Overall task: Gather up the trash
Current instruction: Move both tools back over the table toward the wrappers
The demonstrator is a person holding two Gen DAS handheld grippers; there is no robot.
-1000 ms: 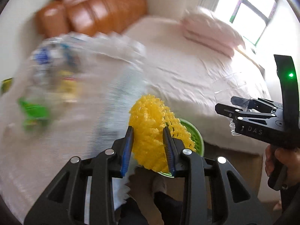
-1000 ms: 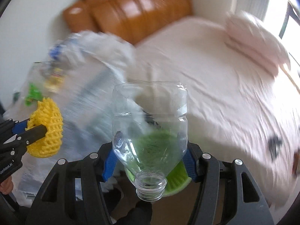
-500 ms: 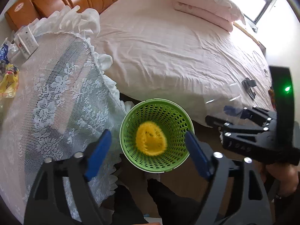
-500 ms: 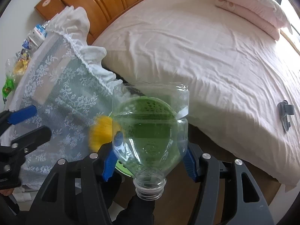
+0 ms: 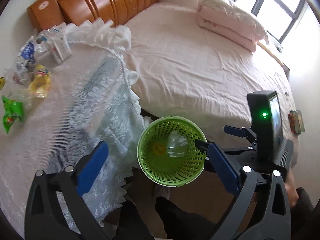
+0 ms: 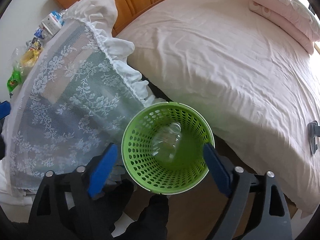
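A green perforated basket (image 5: 172,118) (image 6: 168,104) stands on the floor between the lace-covered table (image 5: 80,100) and the bed. Inside it lie a clear plastic bottle (image 5: 176,144) (image 6: 170,138) and a yellow foam net (image 5: 158,147). My left gripper (image 5: 156,147) hangs above the basket, jaws opening wide, nothing between its pads. My right gripper (image 6: 160,147) (image 5: 212,135) points down into the basket, jaws opening, also with nothing between them. On the table's far left lie a green wrapper (image 5: 11,114), a yellow wrapper (image 5: 40,80) and crumpled clear plastic (image 5: 24,60).
A small carton (image 5: 60,48) sits at the table's back. The bed (image 5: 200,70) with pink sheet and folded bedding (image 5: 230,26) fills the right, below a wooden headboard (image 5: 104,2). A grey object (image 6: 313,136) lies on the bed's edge. The person's dark legs (image 6: 120,210) are below.
The left gripper let the yellow net fall into the basket and spread wide. The right gripper sank toward the basket, opened, and the bottle dropped in.
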